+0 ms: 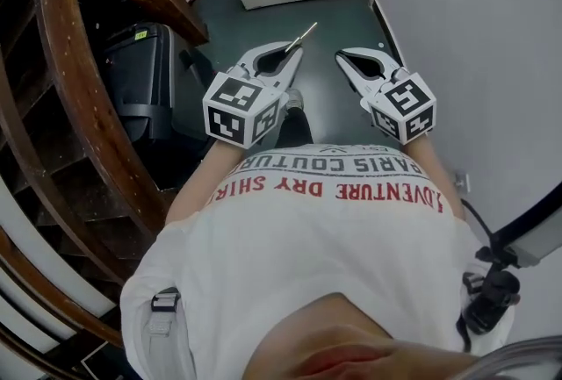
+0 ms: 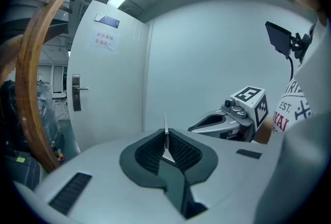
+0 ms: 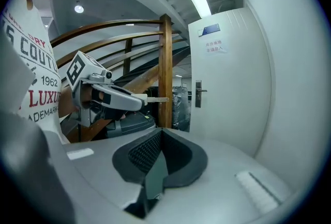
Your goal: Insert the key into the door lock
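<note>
My left gripper (image 1: 294,47) is shut on a thin silver key (image 1: 306,32) whose blade sticks out past the tips. In the left gripper view the key (image 2: 166,130) stands edge-on between the ribbed pads. A white door (image 2: 108,78) with a metal handle and lock plate (image 2: 76,92) stands well ahead, apart from the key. My right gripper (image 1: 344,59) is shut with nothing in it, beside the left one. In the right gripper view the same door (image 3: 227,78) and its lock plate (image 3: 198,93) show beyond the left gripper (image 3: 111,96) and the key (image 3: 158,99).
A curved wooden stair railing (image 1: 79,106) and a black case (image 1: 145,80) are on the left. A wooden post (image 3: 165,73) stands near the door. A plain grey wall (image 1: 474,18) runs along the right. A paper notice (image 2: 104,41) is stuck on the door.
</note>
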`<action>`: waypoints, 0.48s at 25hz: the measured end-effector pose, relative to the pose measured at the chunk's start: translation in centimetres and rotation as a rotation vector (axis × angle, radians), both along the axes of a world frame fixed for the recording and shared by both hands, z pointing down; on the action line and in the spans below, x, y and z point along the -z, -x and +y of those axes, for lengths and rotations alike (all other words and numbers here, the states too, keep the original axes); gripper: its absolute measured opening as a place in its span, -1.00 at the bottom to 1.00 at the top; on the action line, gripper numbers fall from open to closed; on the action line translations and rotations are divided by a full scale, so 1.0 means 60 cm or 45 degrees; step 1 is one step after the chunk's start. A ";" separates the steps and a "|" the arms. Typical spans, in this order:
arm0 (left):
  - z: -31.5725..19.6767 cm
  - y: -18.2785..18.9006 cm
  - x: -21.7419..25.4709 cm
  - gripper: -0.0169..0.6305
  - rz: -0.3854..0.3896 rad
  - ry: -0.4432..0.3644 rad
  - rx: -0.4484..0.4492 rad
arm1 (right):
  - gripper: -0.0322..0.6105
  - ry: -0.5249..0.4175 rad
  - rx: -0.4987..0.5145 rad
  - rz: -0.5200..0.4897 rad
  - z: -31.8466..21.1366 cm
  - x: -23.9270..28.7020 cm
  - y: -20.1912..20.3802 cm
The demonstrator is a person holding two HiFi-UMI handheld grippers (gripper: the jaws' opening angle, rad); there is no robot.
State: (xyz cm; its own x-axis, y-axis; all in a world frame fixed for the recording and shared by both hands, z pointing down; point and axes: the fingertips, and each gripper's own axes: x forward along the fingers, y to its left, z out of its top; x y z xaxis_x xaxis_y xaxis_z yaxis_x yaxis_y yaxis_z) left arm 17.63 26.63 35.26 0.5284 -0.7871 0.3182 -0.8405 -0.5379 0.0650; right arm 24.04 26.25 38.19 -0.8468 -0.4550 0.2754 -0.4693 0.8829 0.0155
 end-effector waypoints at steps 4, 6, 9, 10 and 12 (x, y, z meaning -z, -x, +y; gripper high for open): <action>-0.109 0.020 -0.020 -0.88 0.017 0.036 -0.041 | -0.89 0.033 -0.029 0.023 -0.107 -0.018 0.024; -0.178 0.051 -0.028 -0.88 0.018 0.052 -0.049 | -0.89 0.048 -0.039 0.021 -0.178 -0.023 0.054; -0.300 0.127 -0.032 -0.88 0.023 0.070 -0.028 | -0.89 0.067 -0.031 0.027 -0.299 -0.023 0.120; -0.343 0.156 -0.033 -0.88 0.027 0.078 -0.013 | -0.89 0.075 -0.023 0.027 -0.339 -0.022 0.145; -0.428 0.215 -0.030 -0.88 0.044 0.083 0.023 | -0.89 0.084 -0.010 0.019 -0.420 -0.022 0.193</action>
State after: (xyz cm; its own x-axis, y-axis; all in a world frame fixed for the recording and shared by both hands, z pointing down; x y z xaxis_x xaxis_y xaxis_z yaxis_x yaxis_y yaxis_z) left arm 4.76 0.97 37.06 0.5259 -0.7747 0.3512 -0.8466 -0.5165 0.1284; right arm 12.46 1.03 39.48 -0.8388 -0.4420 0.3178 -0.4764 0.8785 -0.0356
